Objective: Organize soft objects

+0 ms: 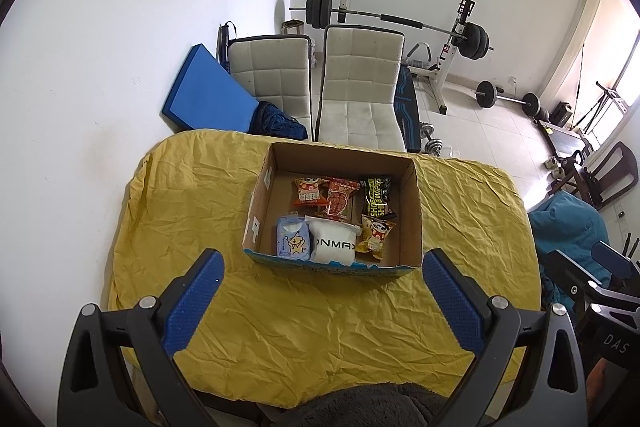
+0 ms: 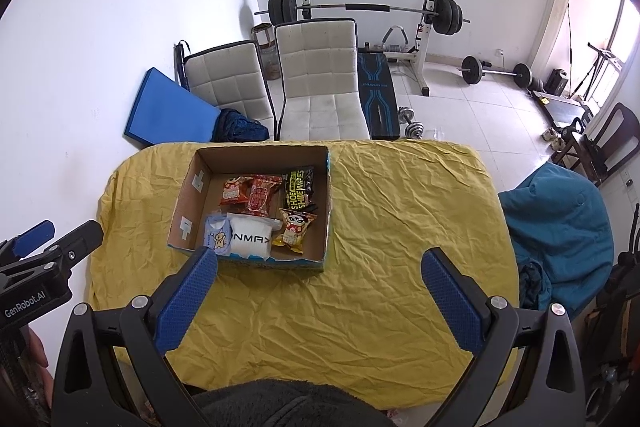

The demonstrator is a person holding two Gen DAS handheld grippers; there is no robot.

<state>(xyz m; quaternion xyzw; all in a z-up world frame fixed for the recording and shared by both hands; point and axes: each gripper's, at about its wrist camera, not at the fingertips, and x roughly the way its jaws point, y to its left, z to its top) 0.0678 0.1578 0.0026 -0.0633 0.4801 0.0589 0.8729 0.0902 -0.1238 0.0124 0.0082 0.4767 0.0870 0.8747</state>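
**Packing looks finished: every soft pack sits in the box**

Judging from both views, the sorting is all but done. The box (image 1: 334,211) stands on the yellow cloth of the counter (image 1: 320,327), toward its far side, and six soft packs lie inside it; no loose item shows on the cloth around it. What may remain is only a tidy-up or carrying the box off, though the task does not say so.

Inside, the far row holds an orange snack (image 1: 306,193) at left, a red snack (image 1: 340,201) overlapping it, and the black wipes (image 1: 376,197) at right. The near row holds the blue pack (image 1: 293,239) at left, the white pack (image 1: 334,241) touching it, and a yellow snack (image 1: 376,233) at right.

The box's long axis runs left to right. The wipes lie with their long axis near to far; the white pack's lettering reads upside down from here, so its top points toward the near side.

The left tool (image 1: 322,291) hangs near the box with its jaws spread wide, gripping nothing. The right tool (image 2: 320,287) is likewise wide apart and bare, above the cloth to the box's right.
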